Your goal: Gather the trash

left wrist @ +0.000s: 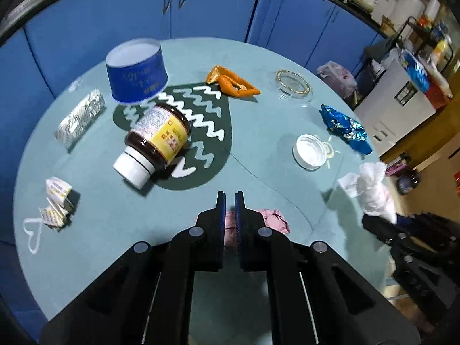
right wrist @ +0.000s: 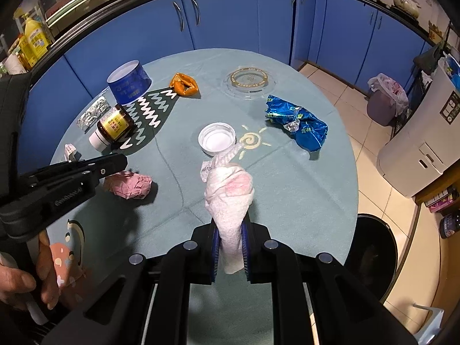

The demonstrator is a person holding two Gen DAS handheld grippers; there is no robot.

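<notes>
Left claw [left wrist: 230, 198], nearly closed & empty, hung right over pink paper wad [left wrist: 273, 218] by the counter's [left wrist: 258, 149] near edge. Right claw [right wrist: 230, 241] gripped tissue [right wrist: 230, 198], so left was nearer.

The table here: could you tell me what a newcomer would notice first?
Probably the white tissue pinched in the right gripper near the table's front edge. Next, the brown bottle lying on its side on the dark mat, and the left gripper over the pink paper.
</notes>
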